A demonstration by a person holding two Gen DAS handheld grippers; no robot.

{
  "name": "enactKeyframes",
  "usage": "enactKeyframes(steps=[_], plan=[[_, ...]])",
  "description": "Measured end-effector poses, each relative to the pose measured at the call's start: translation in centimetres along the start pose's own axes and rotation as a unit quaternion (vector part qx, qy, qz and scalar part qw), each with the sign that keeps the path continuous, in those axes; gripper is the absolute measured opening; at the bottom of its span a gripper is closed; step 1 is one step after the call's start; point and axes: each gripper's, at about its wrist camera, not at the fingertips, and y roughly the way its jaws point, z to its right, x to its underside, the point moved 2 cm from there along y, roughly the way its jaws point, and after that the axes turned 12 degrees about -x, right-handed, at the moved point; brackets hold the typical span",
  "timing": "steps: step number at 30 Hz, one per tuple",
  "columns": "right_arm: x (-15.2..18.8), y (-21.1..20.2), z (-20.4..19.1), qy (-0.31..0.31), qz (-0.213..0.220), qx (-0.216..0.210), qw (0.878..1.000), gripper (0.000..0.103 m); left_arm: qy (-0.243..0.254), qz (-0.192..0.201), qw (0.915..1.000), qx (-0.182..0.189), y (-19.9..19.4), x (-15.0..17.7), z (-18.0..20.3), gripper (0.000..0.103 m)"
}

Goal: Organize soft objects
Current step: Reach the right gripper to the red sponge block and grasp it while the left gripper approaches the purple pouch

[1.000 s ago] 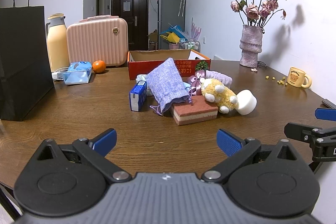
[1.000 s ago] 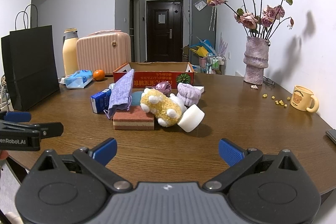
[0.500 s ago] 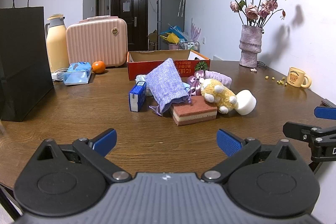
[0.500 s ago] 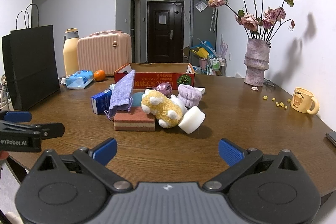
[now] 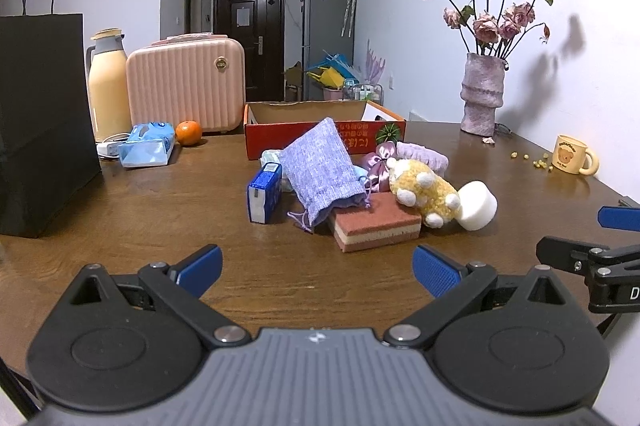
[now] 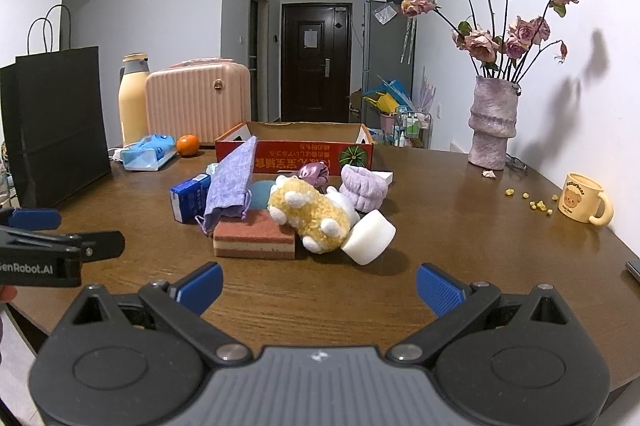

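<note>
Hovering apart and empty, both tongs, left (image 5: 316, 268) and right (image 6: 318, 284), had barely shifted; the pile (image 6: 304, 210) stayed before the box (image 6: 296, 150), sorting not begun.

Lilac pouch (image 5: 323, 170), yellow plush (image 5: 424, 191)

Table (image 5: 160, 226): glossy wood grain. Pouch (image 5: 320, 166): coarse woven cloth. Toy (image 6: 308, 210): fuzzy plush. Sponge (image 6: 254, 238): matt, porous. Box (image 6: 296, 150): printed cardboard. Bag (image 5: 40, 126) at left: matt black paper.
</note>
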Motion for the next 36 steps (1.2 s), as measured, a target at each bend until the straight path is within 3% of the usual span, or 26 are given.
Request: enactKeyframes(steps=[16, 36], plan=[[-0.9, 4.7, 0.7, 0.006, -0.021, -0.008, 1.000, 0.103, -0.004, -0.017, 0.9999, 0.001, 4.3, -0.5, -0.2, 0.103], [-1.9, 14.6, -2.4, -0.003, -0.076, -0.031, 0.997, 0.103, -0.013, -0.040, 0.9988, -0.025, 11.4, -0.9, -5.2, 0.103]])
